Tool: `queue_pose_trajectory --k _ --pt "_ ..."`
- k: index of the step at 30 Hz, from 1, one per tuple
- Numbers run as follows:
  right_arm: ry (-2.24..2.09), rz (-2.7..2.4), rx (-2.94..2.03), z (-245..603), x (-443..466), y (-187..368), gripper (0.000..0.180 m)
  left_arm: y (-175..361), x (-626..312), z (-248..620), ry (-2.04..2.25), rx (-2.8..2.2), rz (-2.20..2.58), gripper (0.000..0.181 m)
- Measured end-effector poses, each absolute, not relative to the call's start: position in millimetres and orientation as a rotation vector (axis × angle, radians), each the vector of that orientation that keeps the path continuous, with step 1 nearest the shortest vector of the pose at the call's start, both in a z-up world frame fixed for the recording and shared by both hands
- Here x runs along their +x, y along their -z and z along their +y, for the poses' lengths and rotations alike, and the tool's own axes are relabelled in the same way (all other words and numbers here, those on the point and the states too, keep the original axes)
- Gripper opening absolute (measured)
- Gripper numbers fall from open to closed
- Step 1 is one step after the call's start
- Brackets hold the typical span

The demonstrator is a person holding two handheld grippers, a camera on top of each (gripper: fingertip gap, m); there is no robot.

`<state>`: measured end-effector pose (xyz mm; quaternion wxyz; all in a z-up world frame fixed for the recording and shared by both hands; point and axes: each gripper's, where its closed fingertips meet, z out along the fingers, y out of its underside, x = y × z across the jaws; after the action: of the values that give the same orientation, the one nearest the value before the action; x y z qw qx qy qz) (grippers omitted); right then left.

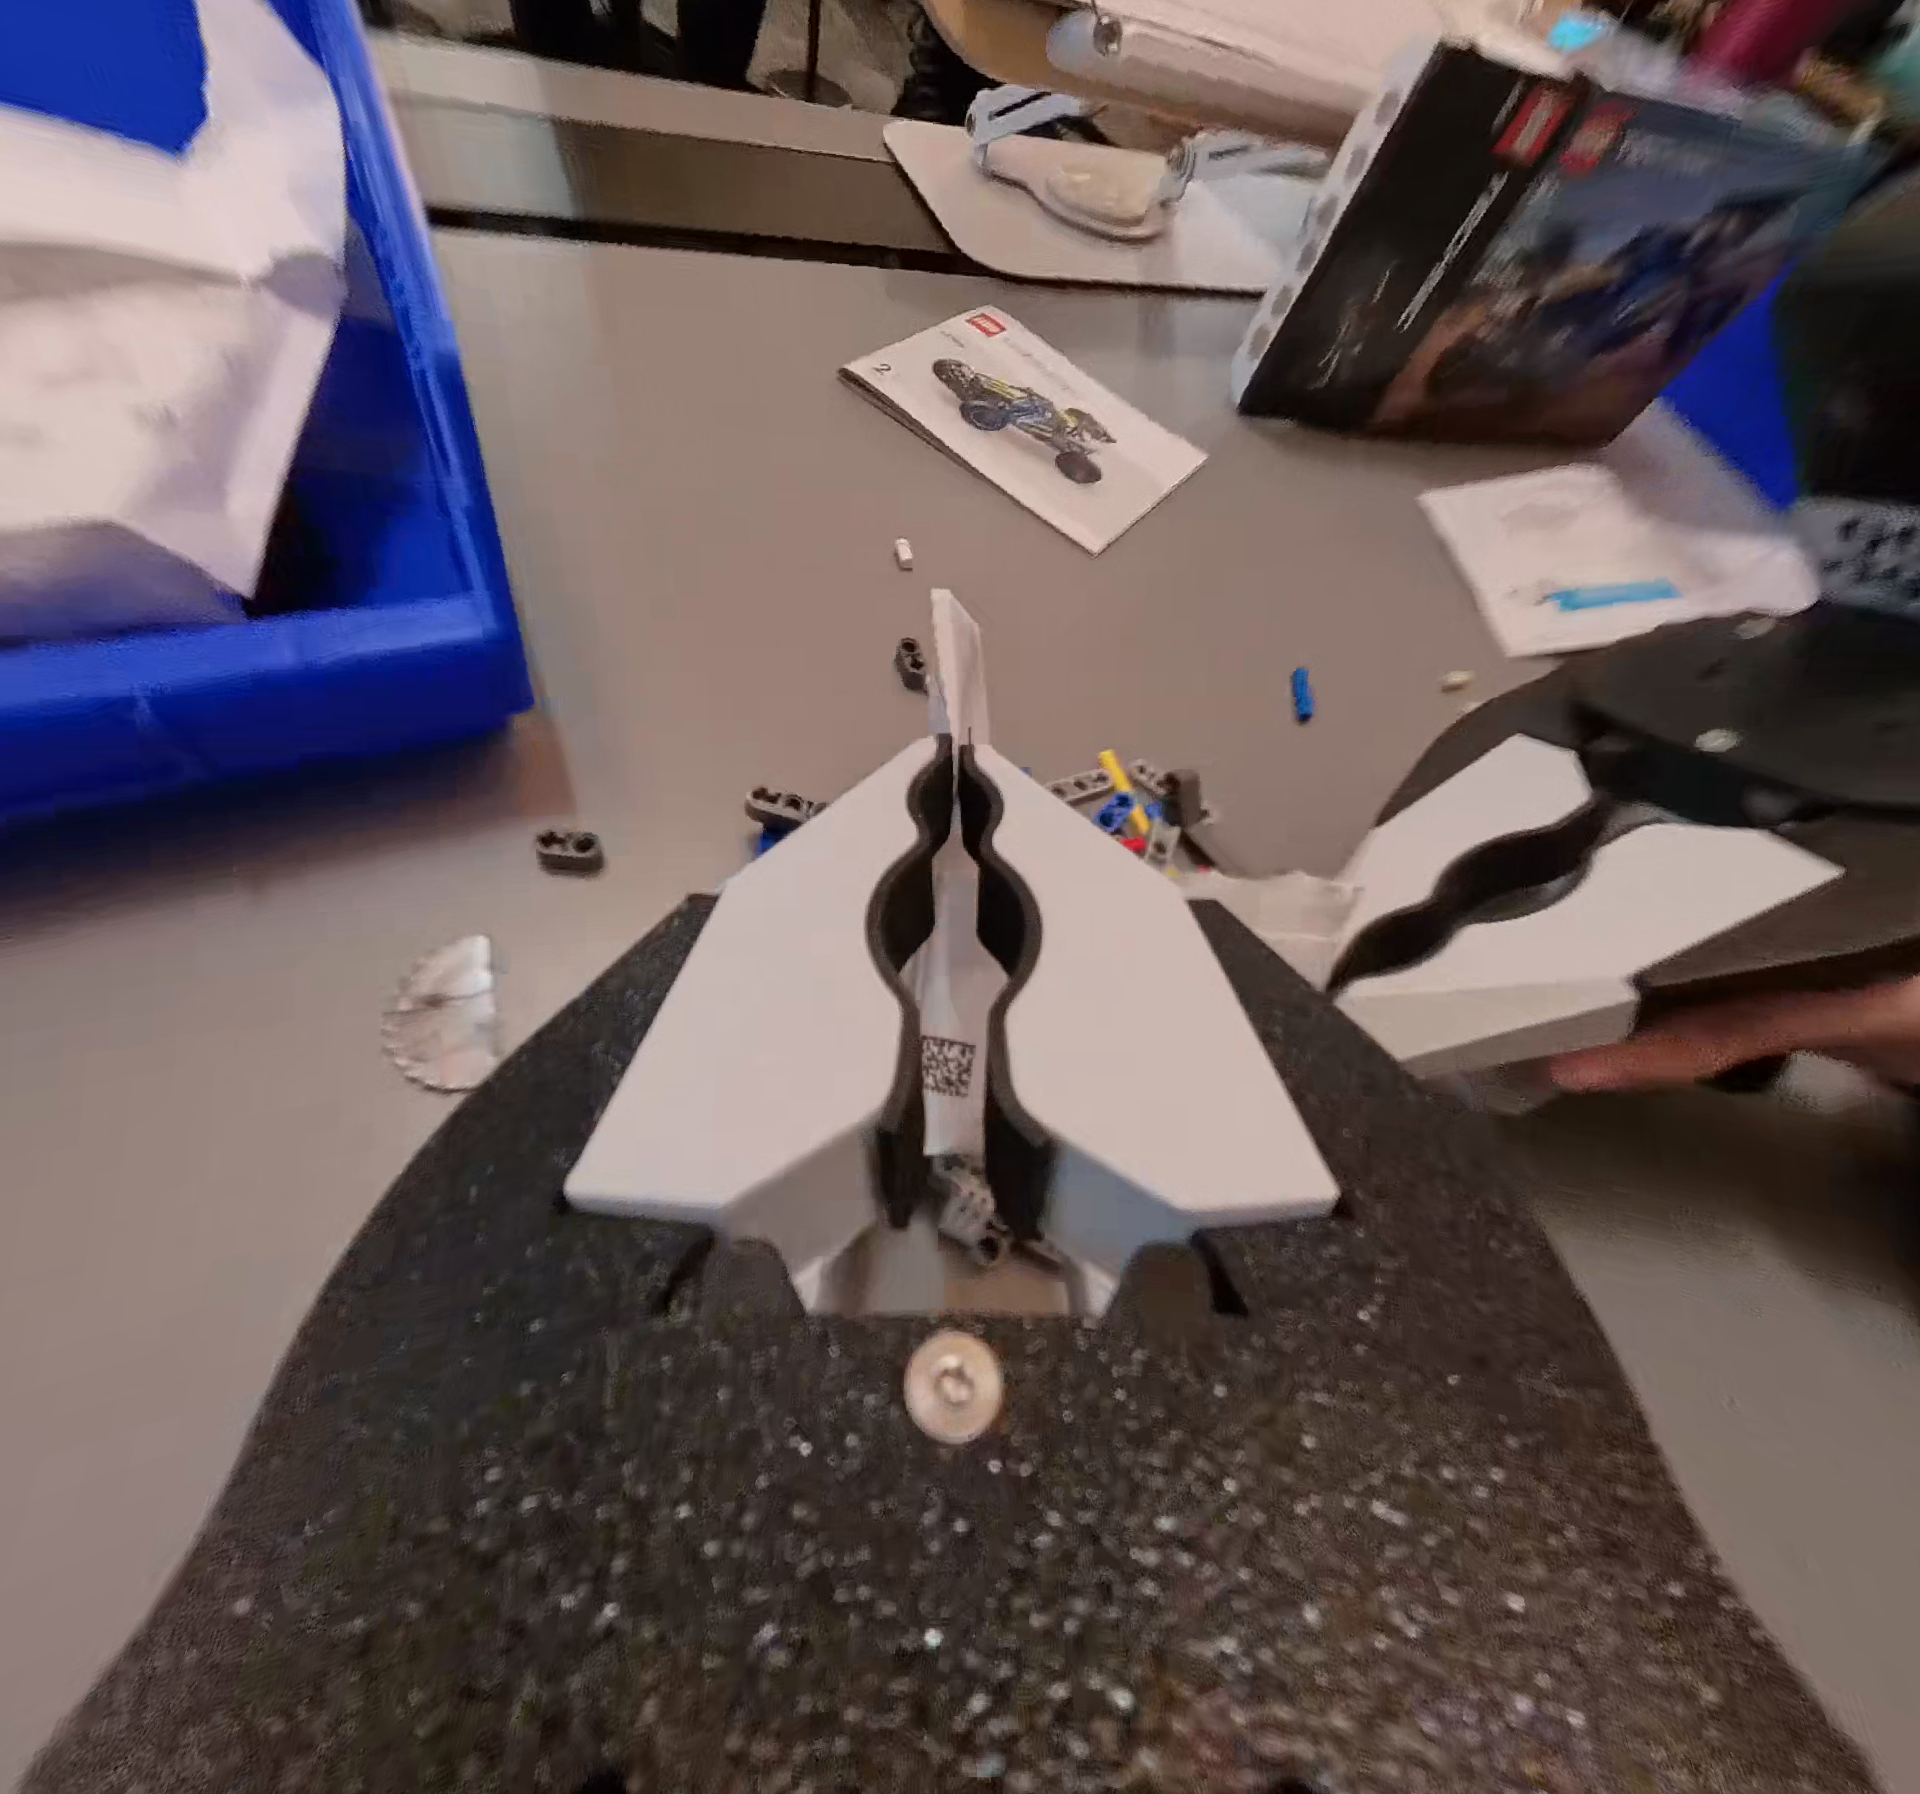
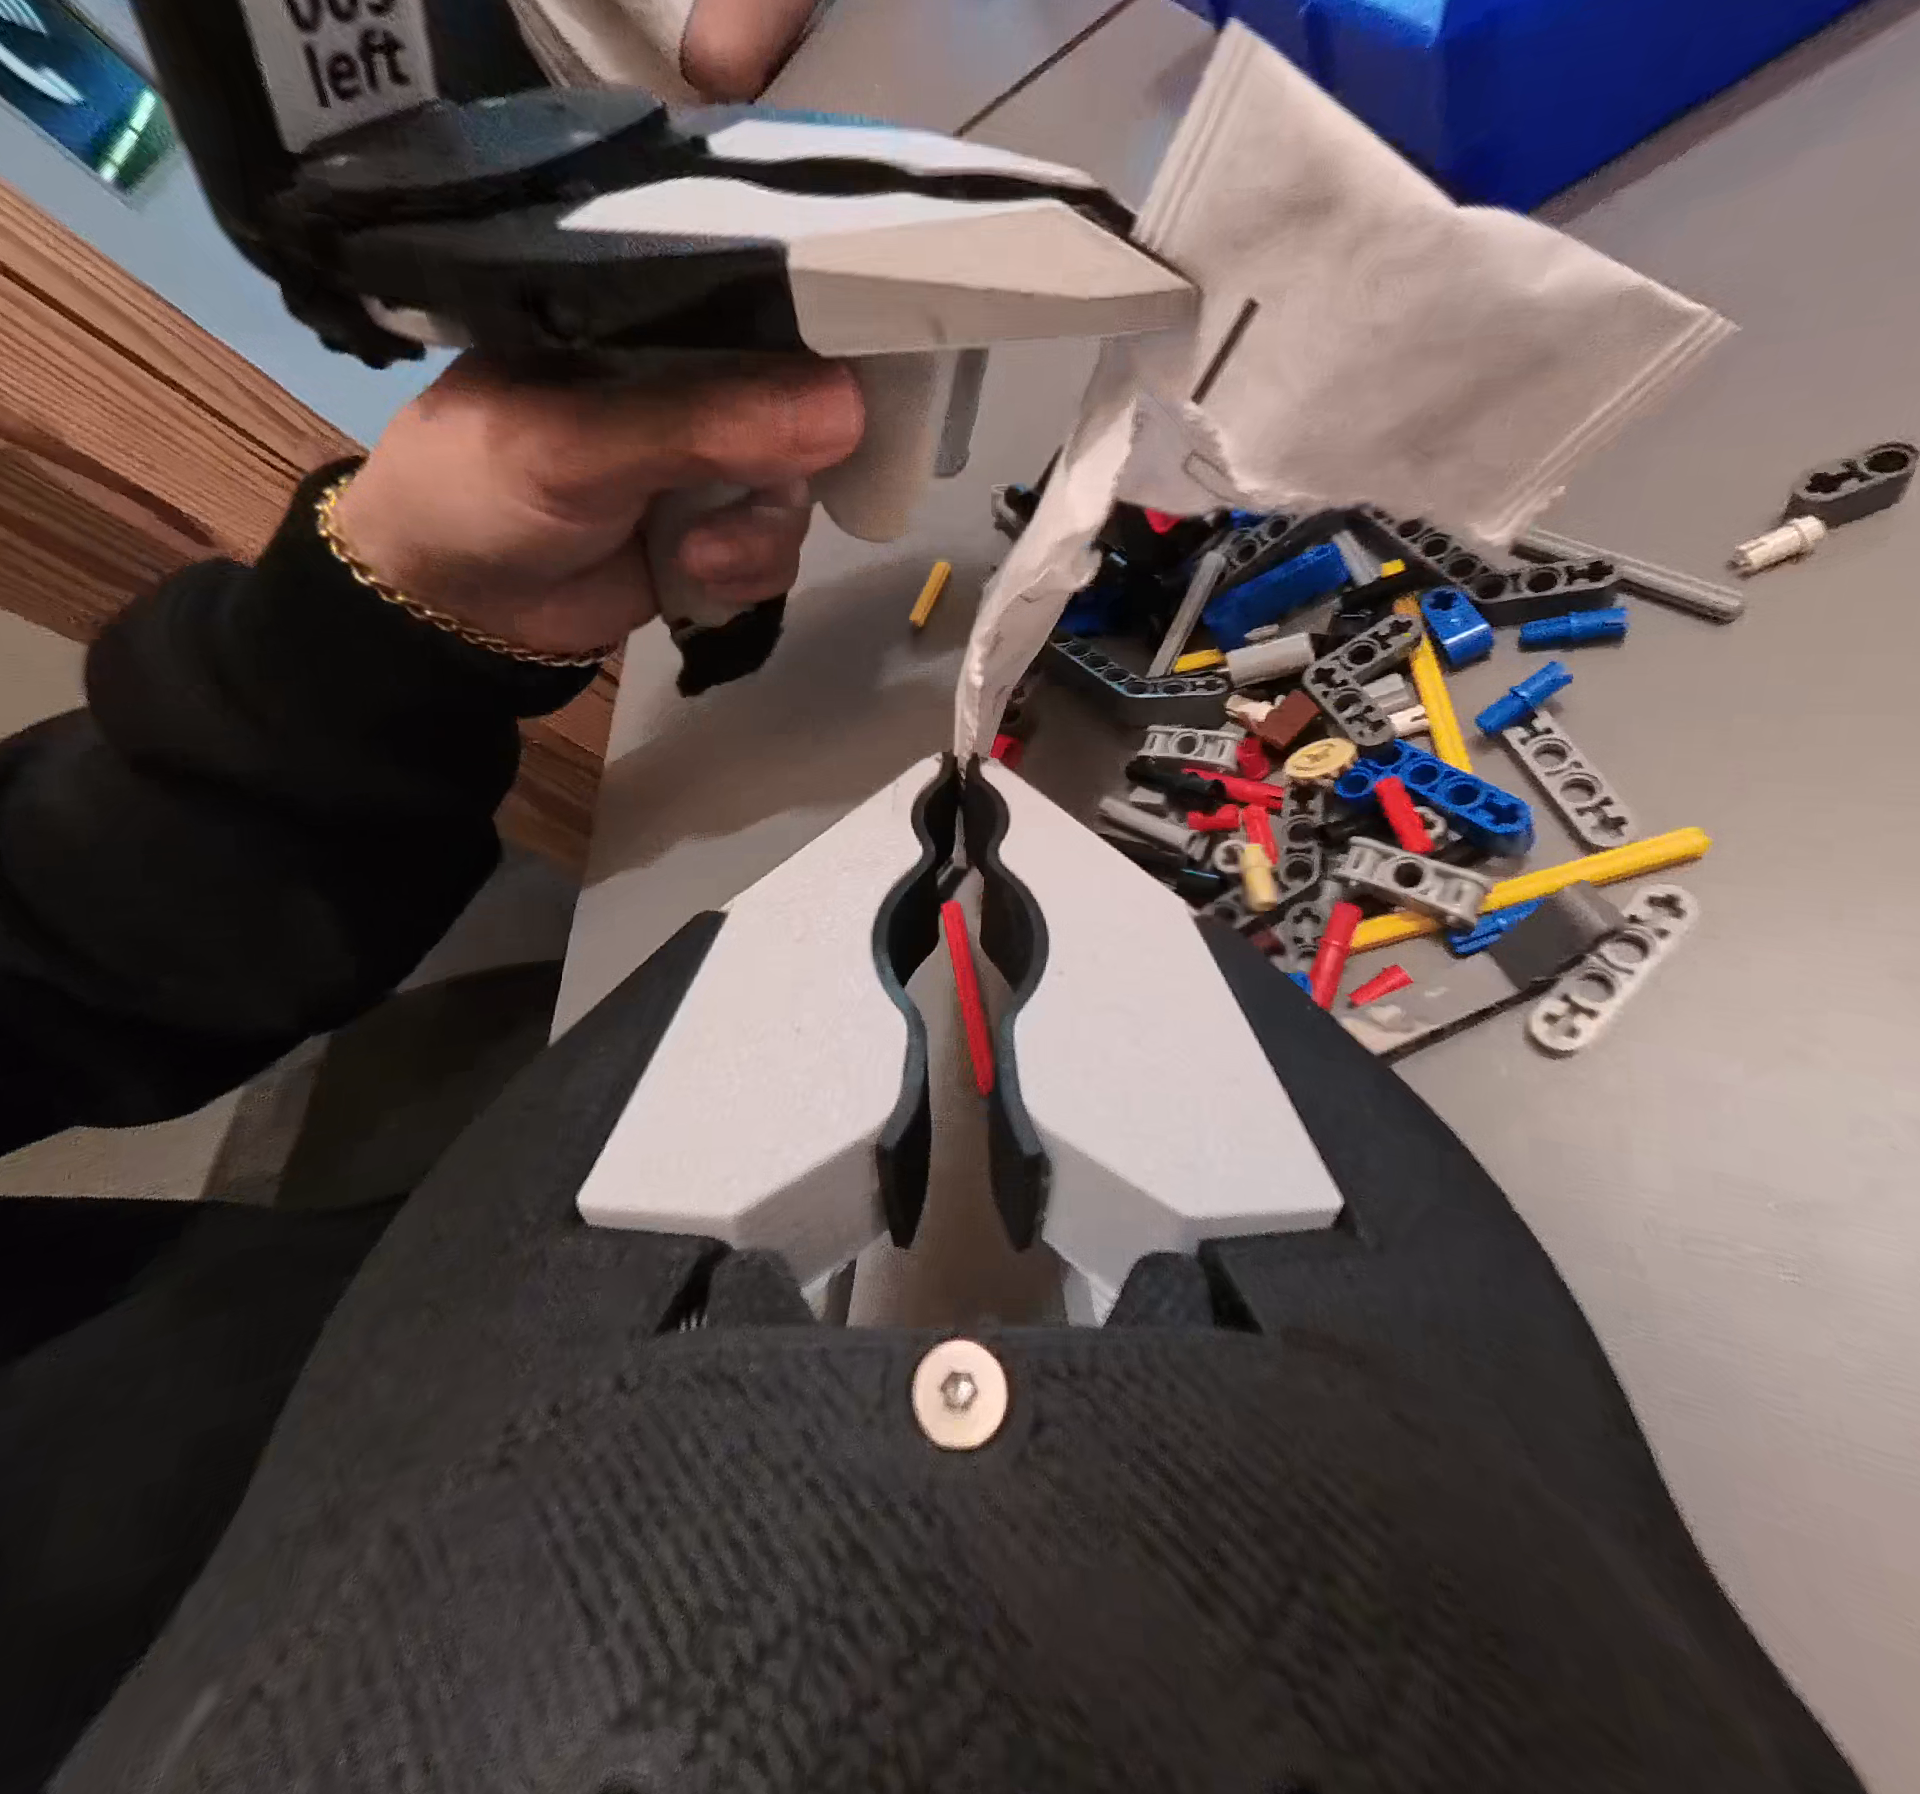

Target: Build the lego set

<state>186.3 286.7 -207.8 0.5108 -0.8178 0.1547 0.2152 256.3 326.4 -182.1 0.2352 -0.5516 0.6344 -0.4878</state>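
My left gripper [image 1: 954,757] is shut on a white paper bag [image 1: 958,664], seen edge-on between its pads. In the right wrist view this gripper [image 2: 1143,279] holds the bag [image 2: 1403,321] up above the table, and the bag is torn open. A torn strip [image 2: 1039,581] of the bag hangs down to my right gripper [image 2: 961,773], whose pads are shut on its end. The right gripper also shows in the left wrist view [image 1: 1345,965]. A pile of mixed Lego pieces [image 2: 1403,768] lies on the grey table under the bag, and shows in the left wrist view [image 1: 1132,809].
A blue bin [image 1: 312,601] with white bags stands at the left. An instruction booklet [image 1: 1023,425], the set's box [image 1: 1507,269] and a paper sheet [image 1: 1600,549] lie farther back. Loose black pieces [image 1: 569,851] lie near the bin. The table edge [image 2: 582,809] is close on the left. Tip to tip, the grippers are about 8 centimetres apart.
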Motion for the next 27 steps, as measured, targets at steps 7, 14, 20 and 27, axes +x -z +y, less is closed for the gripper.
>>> queue_pose_trajectory --k 7,14,20,27 --pt "-0.504 0.496 -1.923 295.3 177.3 213.0 0.0 168.8 253.7 312.1 1.046 -1.099 1.861 0.0" --pt "-0.53 0.52 -1.921 295.6 172.5 219.9 0.0 179.9 253.1 300.1 0.669 -0.743 2.043 0.0" --pt "-0.486 0.487 -1.914 297.8 174.2 213.1 0.0 170.1 255.5 294.0 0.744 -0.696 1.984 0.0" --pt "-0.439 0.4 -1.911 296.2 174.9 203.5 0.0 155.3 254.4 306.6 1.18 -1.088 1.814 0.0"
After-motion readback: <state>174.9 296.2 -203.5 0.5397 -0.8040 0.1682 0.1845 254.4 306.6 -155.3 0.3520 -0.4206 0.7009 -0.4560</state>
